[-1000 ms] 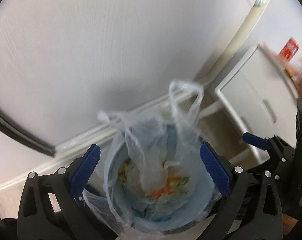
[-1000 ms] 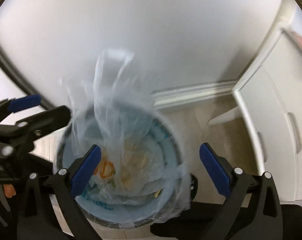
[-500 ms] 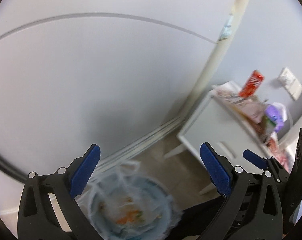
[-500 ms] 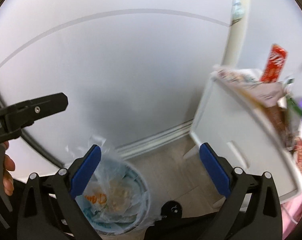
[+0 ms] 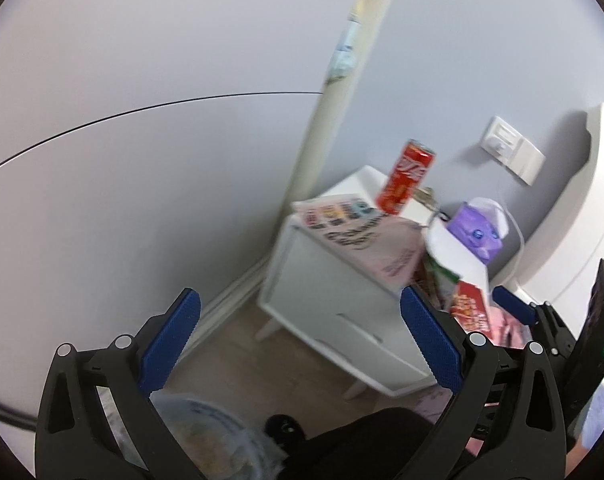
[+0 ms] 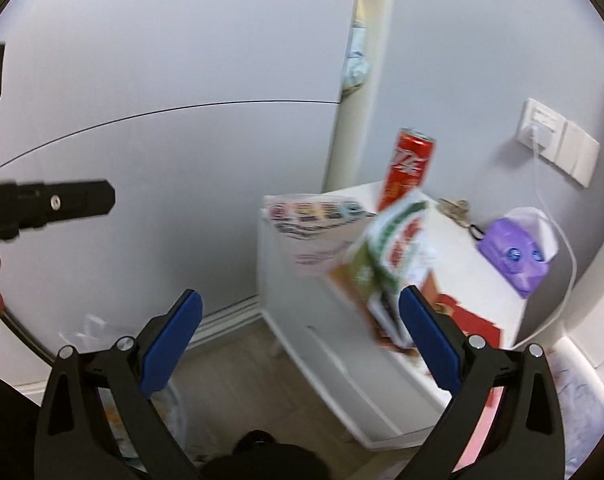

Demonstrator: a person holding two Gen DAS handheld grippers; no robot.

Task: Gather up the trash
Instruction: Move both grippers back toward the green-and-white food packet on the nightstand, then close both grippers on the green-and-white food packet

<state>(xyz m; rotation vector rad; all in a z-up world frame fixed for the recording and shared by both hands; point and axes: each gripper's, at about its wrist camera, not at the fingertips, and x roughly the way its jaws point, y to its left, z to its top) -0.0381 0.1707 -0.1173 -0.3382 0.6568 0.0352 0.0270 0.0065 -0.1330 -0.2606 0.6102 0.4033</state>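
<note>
Both the left gripper [image 5: 300,344] and right gripper [image 6: 300,342] are gaping wide, holding nothing; the lined bin [image 5: 206,436] is sitting below, food scraps inside; a red can [image 6: 409,168] is standing on the cabinet [image 6: 333,320].

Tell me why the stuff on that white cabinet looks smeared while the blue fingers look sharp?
Left wrist view: motion blur smears the papers and red can, while the left gripper, fixed to its camera, stays crisp. Right wrist view: the green-and-red packet blurs most; the fisheye lens bends the wall line.
</note>
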